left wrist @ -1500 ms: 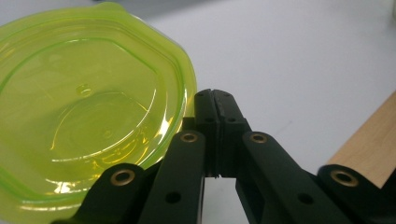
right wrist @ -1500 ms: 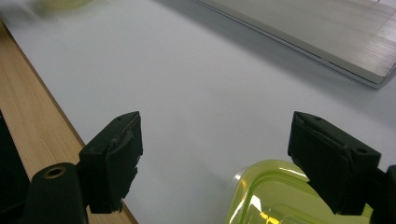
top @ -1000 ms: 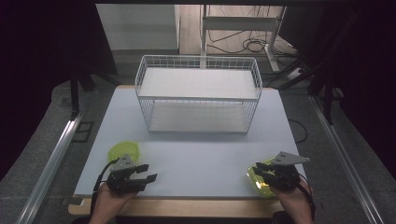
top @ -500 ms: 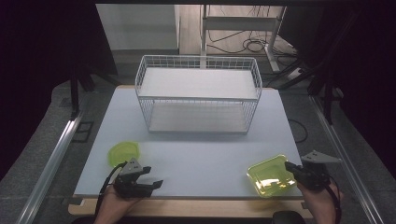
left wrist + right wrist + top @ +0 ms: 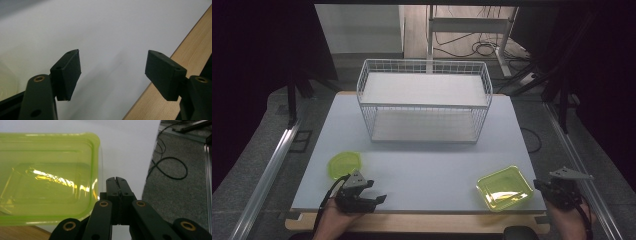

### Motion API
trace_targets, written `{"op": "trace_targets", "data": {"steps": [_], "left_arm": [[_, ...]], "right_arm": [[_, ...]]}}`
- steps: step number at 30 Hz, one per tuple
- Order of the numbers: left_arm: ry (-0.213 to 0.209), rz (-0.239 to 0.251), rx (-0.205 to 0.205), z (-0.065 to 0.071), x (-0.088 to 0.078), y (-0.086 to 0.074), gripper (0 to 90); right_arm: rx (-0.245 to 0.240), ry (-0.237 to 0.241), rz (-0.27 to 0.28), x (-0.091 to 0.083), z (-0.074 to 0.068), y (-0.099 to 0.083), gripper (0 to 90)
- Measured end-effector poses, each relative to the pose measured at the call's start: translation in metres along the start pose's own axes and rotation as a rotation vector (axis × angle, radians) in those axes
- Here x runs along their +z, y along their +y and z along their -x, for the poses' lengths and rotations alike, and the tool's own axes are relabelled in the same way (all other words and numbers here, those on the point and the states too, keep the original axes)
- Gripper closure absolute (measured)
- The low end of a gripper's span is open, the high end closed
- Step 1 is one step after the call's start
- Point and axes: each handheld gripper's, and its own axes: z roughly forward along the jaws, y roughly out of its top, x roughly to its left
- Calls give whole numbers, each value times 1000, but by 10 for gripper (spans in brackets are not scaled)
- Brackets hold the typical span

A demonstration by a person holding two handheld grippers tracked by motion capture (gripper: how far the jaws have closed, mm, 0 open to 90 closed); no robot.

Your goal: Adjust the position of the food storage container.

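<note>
A clear green square container (image 5: 504, 187) (image 5: 47, 180) lies open side up near the front right corner of the white table top (image 5: 422, 170). My right gripper (image 5: 539, 186) (image 5: 116, 181) hangs just right of the container at the table's edge, shut with nothing in it and apart from the rim. A rounded green lid (image 5: 344, 164) lies flat at the front left. Just in front of the lid, my left gripper (image 5: 379, 198) (image 5: 113, 72) hovers low over the table near the wooden front edge (image 5: 172, 62). Its jaws have just been opening and nothing is between them.
A white wire basket shelf with two levels (image 5: 424, 102) stands at the back middle of the table. Grey floor with cables (image 5: 172, 167) lies past the right edge. Metal rails run along both sides of the table.
My right gripper has moved right, from over the green container to beside it at the table's edge. The left gripper's jaws have spread wider, and that hand has stayed in place.
</note>
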Motion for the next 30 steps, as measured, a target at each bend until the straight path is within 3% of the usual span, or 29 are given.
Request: {"op": "trace_targets", "data": {"steps": [4,6,9,14,15,20,26,30], "left_arm": [[0,-9,6,1,1,0,284],[1,-10,8,1,1,0,284],[0,-13,11,1,1,0,284],[0,-12,15,2,1,1,285],[-1,-12,15,2,1,1,289],[-9,-14,23,4,0,1,342],[-21,-19,39,7,2,3,449],[-62,-25,40,12,5,5,611]], "right_arm": [[22,34,-45,3,-1,-1,896],[12,23,-68,3,-4,1,896],[15,54,-75,3,-8,4,896],[-26,111,-100,8,-23,10,896],[-46,148,-110,11,-33,13,895],[-81,223,-123,17,-55,20,895],[-128,291,-125,27,-76,25,895],[-141,336,-126,32,-86,28,895]]}}
